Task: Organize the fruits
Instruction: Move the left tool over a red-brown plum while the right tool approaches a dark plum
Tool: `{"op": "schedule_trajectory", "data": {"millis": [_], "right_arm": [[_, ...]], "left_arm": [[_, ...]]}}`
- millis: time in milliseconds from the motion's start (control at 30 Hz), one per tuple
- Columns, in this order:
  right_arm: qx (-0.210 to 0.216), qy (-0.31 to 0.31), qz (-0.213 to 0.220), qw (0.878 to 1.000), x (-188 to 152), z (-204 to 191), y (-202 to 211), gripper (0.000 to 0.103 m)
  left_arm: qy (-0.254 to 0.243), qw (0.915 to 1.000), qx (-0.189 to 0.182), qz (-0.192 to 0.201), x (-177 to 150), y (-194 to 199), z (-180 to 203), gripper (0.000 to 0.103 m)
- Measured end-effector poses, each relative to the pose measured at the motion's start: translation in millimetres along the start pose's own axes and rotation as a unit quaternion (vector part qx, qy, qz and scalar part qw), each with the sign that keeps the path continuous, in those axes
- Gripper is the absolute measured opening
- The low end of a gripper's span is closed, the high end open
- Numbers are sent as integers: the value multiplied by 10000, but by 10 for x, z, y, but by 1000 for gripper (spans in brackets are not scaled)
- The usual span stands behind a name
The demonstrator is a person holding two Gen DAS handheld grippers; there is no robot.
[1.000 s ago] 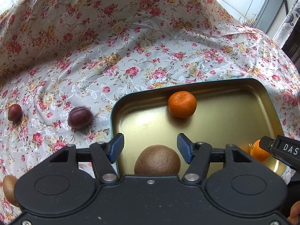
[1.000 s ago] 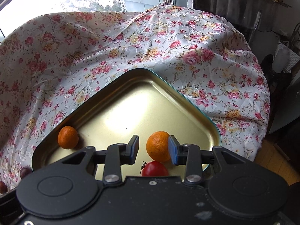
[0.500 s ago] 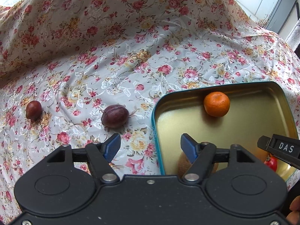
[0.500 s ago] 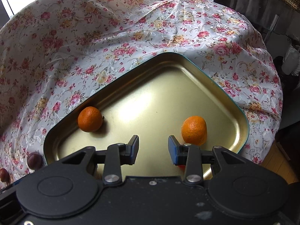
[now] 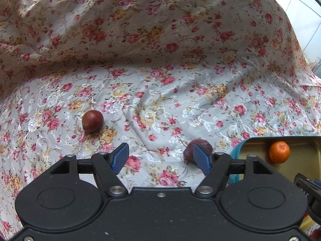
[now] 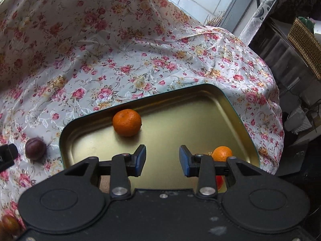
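Note:
My left gripper (image 5: pixel 161 156) is open and empty above the floral cloth. A dark purple plum (image 5: pixel 189 151) lies just behind its right finger, and a red-brown plum (image 5: pixel 92 121) lies farther left. My right gripper (image 6: pixel 162 159) is open and empty over the gold tray (image 6: pixel 236 108). The tray holds a mandarin (image 6: pixel 127 122) near its back left, a second mandarin (image 6: pixel 221 153) by my right finger, and a red tomato (image 6: pixel 219 181) partly hidden behind that finger. The purple plum also shows in the right wrist view (image 6: pixel 35 149).
The tray's left corner (image 5: pixel 237 150) and a mandarin (image 5: pixel 279 152) show at the left wrist view's right edge. A brown fruit (image 6: pixel 104 183) peeks from behind my right gripper's left finger. Another fruit (image 6: pixel 10 222) lies at the lower left. The cloth drops off at the right, beside dark furniture (image 6: pixel 291 60).
My left gripper has swung left off the tray, away from the brown kiwi, to the cloth by the plums. My right gripper has let go of the mandarin and drawn back and turned left.

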State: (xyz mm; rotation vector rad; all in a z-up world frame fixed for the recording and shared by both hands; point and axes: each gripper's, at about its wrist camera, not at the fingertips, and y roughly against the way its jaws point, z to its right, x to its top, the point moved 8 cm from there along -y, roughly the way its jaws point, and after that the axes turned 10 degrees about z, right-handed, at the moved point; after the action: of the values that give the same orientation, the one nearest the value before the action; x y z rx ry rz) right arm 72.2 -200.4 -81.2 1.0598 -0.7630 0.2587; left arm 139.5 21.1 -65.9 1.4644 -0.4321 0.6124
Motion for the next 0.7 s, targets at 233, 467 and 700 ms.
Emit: {"op": "schedule_trajectory", "data": {"millis": [233,467,700], "right_arm": [[398,111,93,9991,74,-372,121,35],[1043,-218,-122,9942,95,-663,137,35],[1550,-241,-107,9876,118,-921,192,35]], "left_arm": [[241,9972,671,-211,15,-180,-592,72],[256,9958,802,-372,1,-276,-857,72],[60,9957,777,-507,-36,-326,-889,72]]}}
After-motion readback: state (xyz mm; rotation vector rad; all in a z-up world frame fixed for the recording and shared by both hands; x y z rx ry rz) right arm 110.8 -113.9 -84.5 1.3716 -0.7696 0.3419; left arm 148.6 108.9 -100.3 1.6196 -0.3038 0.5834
